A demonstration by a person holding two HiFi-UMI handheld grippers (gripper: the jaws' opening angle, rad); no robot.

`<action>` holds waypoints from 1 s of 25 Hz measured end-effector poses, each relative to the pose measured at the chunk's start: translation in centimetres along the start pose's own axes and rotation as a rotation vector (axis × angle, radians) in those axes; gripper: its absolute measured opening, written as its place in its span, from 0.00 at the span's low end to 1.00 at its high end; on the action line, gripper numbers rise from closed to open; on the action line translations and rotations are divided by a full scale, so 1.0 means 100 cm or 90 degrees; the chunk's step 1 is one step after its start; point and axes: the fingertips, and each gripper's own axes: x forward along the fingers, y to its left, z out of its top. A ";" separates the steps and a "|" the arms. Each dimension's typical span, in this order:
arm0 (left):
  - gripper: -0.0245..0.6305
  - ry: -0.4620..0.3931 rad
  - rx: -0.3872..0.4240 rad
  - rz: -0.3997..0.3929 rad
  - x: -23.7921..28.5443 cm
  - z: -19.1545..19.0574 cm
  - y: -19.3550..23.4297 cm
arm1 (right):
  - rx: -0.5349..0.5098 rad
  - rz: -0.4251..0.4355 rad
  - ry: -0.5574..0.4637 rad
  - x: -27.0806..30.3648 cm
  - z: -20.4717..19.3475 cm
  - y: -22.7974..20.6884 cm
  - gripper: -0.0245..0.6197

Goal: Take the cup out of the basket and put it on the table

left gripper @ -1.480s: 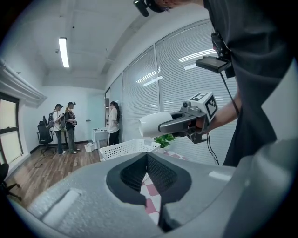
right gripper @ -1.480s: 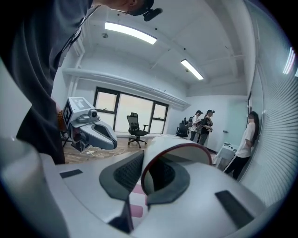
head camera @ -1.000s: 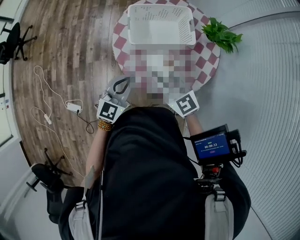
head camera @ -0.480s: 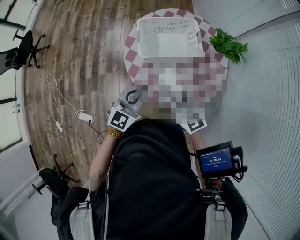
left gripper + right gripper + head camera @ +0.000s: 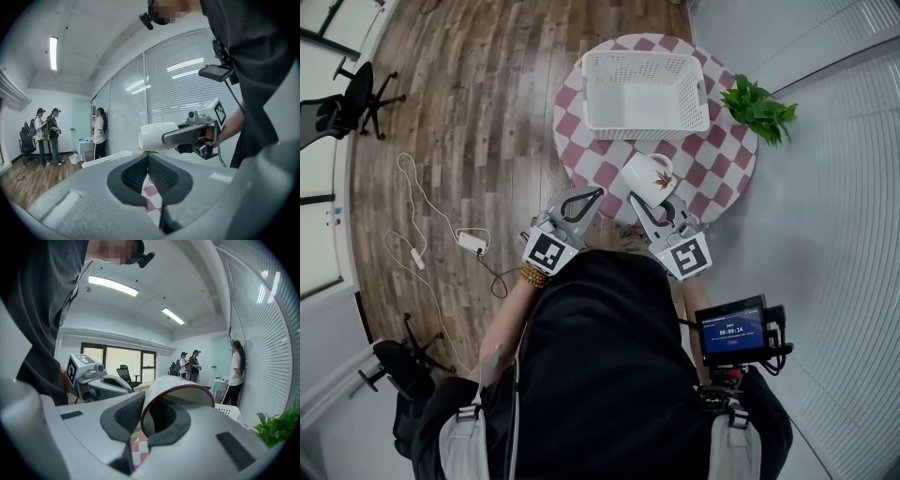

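Wooden floor (image 5: 469, 112) all round; head view shows a round table with a red-and-white check cloth (image 5: 722, 159), a white perforated plastic basket (image 5: 642, 127) on its far half and a green leafy plant (image 5: 759, 105) at its right edge. White ceramic cup with a brown leaf print (image 5: 649, 176) is out of the basket and over the table's near part, gripped at the rim by the right gripper (image 5: 639, 202). Can't tell from above whether it touches the cloth. Left gripper (image 5: 596, 193) sits just beside it near the table's edge, tips together, carrying nothing. Left gripper view: jaws meet on each other with nothing between them. The cup hangs on its side, sticking out past the right gripper's jaws, with window blinds (image 5: 187, 79) behind. Right gripper view: clamped on the cup wall, one pad inside the mouth and one outside. The red-lined rim faces the camera and the cup is well off upright. Risks, my read: the pinch is on a thin glazed wall with the whole body cantilevered, so the cup could pivot or slip out when it is rotated upright. Released while tilted, it would land on its side and could roll off the near edge. The left gripper is close enough to knock it.
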 end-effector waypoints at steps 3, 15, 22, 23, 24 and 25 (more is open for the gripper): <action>0.04 -0.002 0.001 0.003 0.000 0.000 0.001 | -0.008 0.006 0.007 0.001 -0.002 0.002 0.10; 0.04 0.001 -0.001 0.017 -0.004 0.000 0.008 | -0.017 0.005 0.031 0.003 -0.011 0.006 0.10; 0.04 -0.001 -0.007 0.019 -0.004 -0.001 0.007 | -0.018 0.006 0.036 0.002 -0.012 0.005 0.10; 0.04 -0.003 -0.006 0.018 -0.004 -0.001 0.007 | -0.017 0.006 0.036 0.002 -0.012 0.005 0.10; 0.04 -0.004 -0.007 0.018 -0.004 -0.001 0.006 | -0.017 0.007 0.037 0.002 -0.012 0.005 0.10; 0.04 -0.004 -0.009 0.018 -0.003 -0.001 0.006 | -0.018 0.009 0.038 0.002 -0.012 0.005 0.10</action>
